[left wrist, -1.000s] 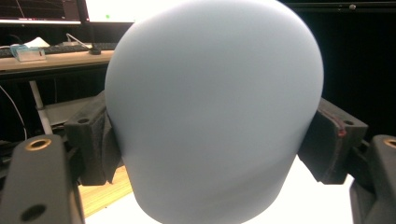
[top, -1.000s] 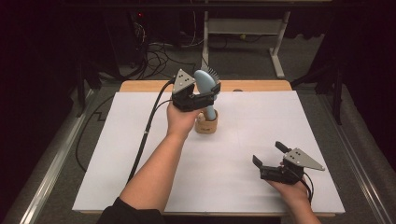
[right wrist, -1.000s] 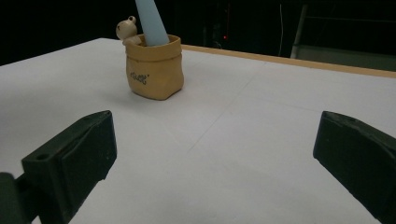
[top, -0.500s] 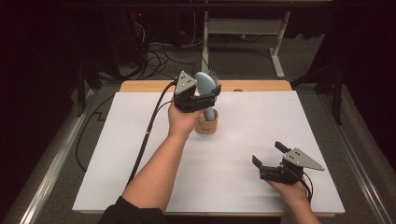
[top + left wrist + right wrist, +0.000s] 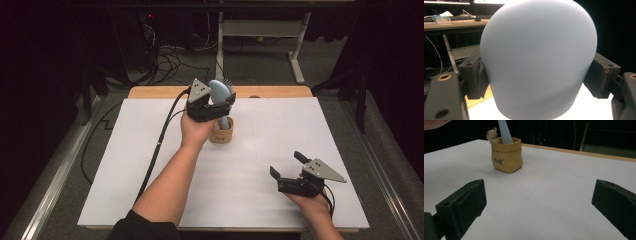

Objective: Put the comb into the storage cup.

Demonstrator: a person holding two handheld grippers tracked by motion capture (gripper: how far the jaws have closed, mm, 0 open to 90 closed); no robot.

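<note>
Left tongs point(image 5: 223, 104) clamp the blue brush point(image 5: 220, 92), its handle already standing in the tan pot point(image 5: 221, 133) at desk's point(image 5: 150, 165) twelve o'clock; release remains. Right tongs point(image 5: 289, 166), apart, rest at five o'clock

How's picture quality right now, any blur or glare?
Left gripper view: the brush is so near it blurs, with white glare from the table below. Right gripper view: the pot is sharp. High view: the table is bright, its surroundings dark.

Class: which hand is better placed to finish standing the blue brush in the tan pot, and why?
Left. The left gripper already clamps the blue brush, whose handle sits in the tan pot. The right gripper is open, apart, near the table's front edge.
</note>
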